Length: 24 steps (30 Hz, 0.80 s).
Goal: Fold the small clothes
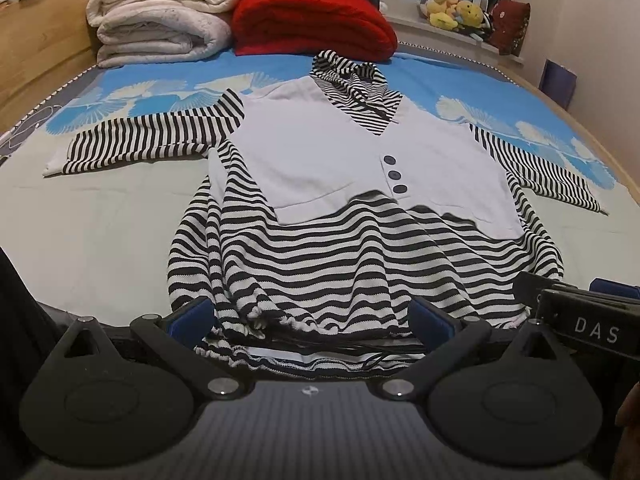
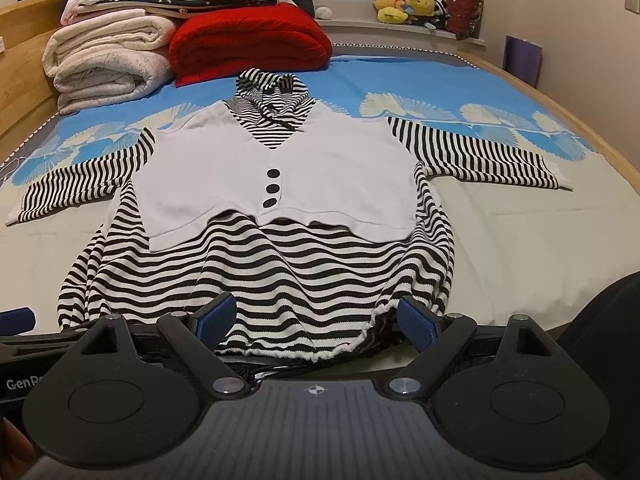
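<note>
A small black-and-white striped hooded top with a white vest front and three dark buttons point(image 1: 360, 168) lies flat on the bed, sleeves spread to both sides, hood at the far end; it also shows in the right wrist view point(image 2: 272, 184). My left gripper point(image 1: 312, 316) is open, its blue pads on either side of the gathered bottom hem, left part. My right gripper point(image 2: 316, 320) is open over the hem's right part. Neither holds cloth. The right gripper's body shows at the left view's right edge point(image 1: 580, 320).
The bed sheet point(image 2: 540, 232) is pale near me and blue with fan prints farther off. Folded white blankets point(image 1: 160, 20) and a red blanket point(image 1: 312, 24) are stacked at the head. Plush toys point(image 2: 404, 4) sit on the windowsill. Wooden bed frame on both sides.
</note>
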### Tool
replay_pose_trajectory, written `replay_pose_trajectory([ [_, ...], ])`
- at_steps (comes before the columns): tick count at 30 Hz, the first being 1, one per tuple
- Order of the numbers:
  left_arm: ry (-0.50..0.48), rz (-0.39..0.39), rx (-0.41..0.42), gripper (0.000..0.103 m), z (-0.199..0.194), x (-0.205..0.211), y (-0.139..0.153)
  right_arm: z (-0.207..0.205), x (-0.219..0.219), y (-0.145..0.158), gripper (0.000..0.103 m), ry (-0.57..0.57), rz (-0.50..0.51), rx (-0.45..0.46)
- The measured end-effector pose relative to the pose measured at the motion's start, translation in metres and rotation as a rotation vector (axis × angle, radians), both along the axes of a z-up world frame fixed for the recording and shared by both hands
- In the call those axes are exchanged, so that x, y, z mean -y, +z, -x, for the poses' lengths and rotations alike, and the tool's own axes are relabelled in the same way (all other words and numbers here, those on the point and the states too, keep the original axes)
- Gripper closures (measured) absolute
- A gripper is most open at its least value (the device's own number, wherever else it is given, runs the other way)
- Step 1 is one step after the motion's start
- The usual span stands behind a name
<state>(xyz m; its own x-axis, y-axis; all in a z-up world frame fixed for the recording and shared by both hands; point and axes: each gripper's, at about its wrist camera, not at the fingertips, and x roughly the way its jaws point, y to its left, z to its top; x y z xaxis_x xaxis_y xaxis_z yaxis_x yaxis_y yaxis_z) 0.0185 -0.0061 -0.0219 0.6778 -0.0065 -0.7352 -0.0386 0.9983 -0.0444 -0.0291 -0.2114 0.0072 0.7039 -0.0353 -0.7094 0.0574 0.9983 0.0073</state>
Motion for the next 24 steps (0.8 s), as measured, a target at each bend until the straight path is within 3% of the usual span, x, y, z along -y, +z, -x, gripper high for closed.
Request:
replay_pose_trajectory([
  [24,0.003,-0.004,0.001,0.000,-0.0004,-0.0017,-0.0006,-0.0008,0.0000,-0.0017,0.015,0.000,0.000,-0.002],
])
